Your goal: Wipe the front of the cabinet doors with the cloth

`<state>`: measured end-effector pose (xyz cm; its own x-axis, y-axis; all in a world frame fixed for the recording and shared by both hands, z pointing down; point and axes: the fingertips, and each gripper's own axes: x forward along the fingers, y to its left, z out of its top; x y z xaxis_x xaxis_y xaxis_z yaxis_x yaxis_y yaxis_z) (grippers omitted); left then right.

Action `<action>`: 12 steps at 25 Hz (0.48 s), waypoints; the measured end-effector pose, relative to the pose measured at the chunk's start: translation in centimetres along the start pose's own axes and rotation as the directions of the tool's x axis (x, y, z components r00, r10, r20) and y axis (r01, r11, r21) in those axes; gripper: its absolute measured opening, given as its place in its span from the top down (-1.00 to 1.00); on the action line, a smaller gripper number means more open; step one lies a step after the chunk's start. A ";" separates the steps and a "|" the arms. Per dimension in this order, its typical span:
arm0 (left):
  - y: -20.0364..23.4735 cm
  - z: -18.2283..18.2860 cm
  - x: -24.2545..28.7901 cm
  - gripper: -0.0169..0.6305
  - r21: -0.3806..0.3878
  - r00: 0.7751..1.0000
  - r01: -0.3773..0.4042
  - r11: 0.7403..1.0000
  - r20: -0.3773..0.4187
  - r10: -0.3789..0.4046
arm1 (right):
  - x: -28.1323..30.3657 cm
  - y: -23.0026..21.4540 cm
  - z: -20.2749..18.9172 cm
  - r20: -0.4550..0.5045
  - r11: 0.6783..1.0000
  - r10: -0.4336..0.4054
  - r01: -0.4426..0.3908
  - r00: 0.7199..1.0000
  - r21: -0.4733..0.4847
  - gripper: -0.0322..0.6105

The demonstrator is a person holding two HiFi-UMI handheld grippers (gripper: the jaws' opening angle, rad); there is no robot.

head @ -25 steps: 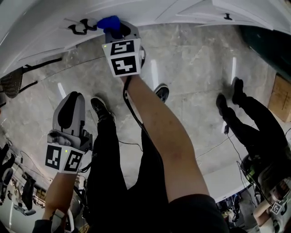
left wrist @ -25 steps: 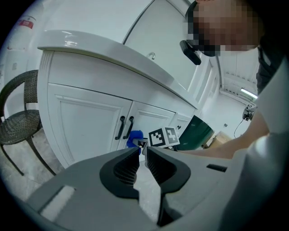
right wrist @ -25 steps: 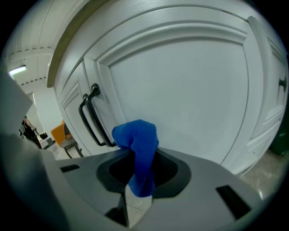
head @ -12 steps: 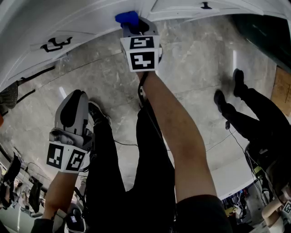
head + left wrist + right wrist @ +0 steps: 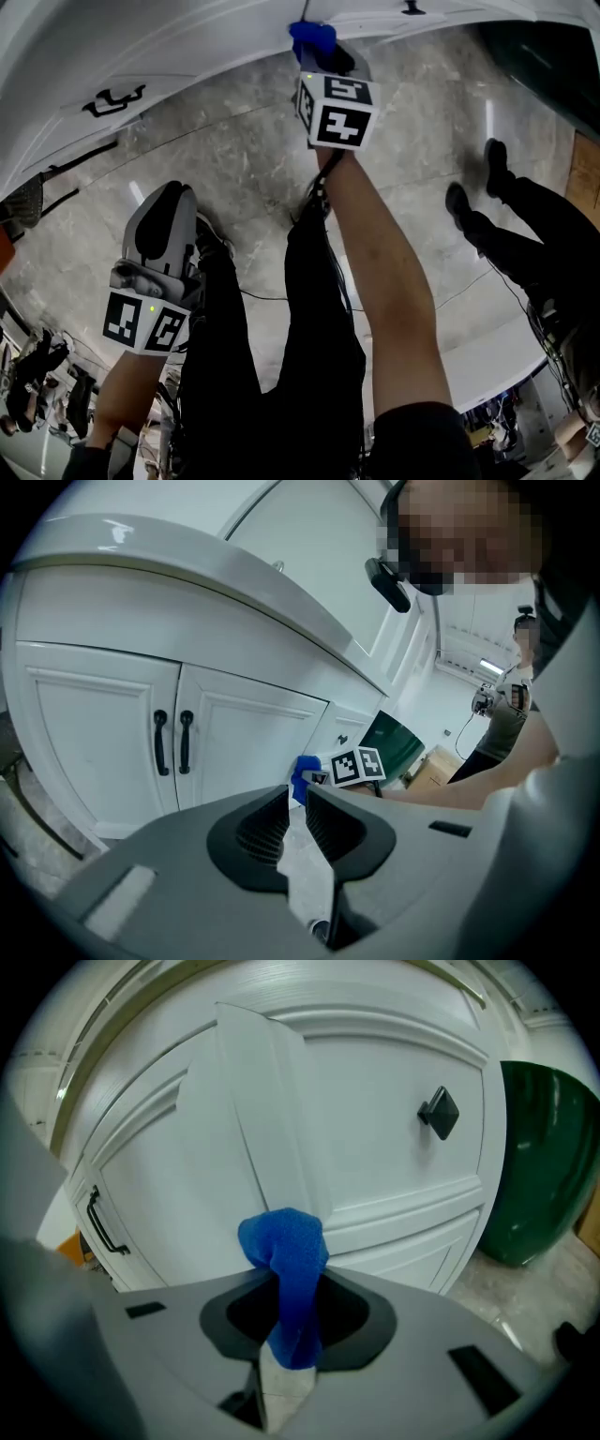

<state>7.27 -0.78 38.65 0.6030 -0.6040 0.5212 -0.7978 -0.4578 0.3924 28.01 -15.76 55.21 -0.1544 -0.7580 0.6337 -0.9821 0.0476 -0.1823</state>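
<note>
My right gripper (image 5: 292, 1290) is shut on a blue cloth (image 5: 285, 1241), whose bunched end sticks out past the jaws. The cloth is close against the white cabinet door (image 5: 375, 1101), beside the vertical strip between two doors. In the head view the cloth (image 5: 312, 37) sits at the top centre, against the cabinet front (image 5: 187, 47). The right gripper (image 5: 323, 58) is just below it. My left gripper (image 5: 165, 195) hangs lower left, away from the cabinet, over the floor. Its jaws (image 5: 297, 803) stand nearly together with nothing between them.
A pair of black handles (image 5: 172, 742) marks the left doors, and a square black knob (image 5: 439, 1112) the right door. A dark green bin (image 5: 544, 1166) stands right of the cabinet. Another person's legs (image 5: 525, 234) stand on the marble floor (image 5: 422, 169) at the right.
My right gripper has carried the cloth rightward along the cabinet front, away from the black handles. The left gripper has hardly moved.
</note>
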 end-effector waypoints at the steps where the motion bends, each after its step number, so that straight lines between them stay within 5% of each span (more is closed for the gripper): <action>1: 0.2 0.1 -0.2 0.77 0.000 1.000 -0.002 1.000 0.003 0.002 | -0.2 0.2 -0.2 -0.001 1.000 0.000 0.000 1.000 0.002 0.63; 5: 1.7 -0.3 -1.8 0.77 -0.011 1.000 -0.018 1.000 0.014 0.018 | -0.3 3.8 -1.3 -0.012 0.999 0.039 -0.039 0.999 -0.023 0.63; 12: 6.9 -1.7 -6.1 0.77 -0.038 0.997 -0.075 0.996 0.027 0.076 | 1.6 17.8 -6.5 -0.065 0.975 0.207 -0.212 0.976 -0.070 0.63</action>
<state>-1.92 0.86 39.43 0.5408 -0.6542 0.5288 -0.8400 -0.3861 0.3814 9.62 -11.92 57.83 -0.3613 -0.6880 0.6294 -0.9323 0.2526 -0.2590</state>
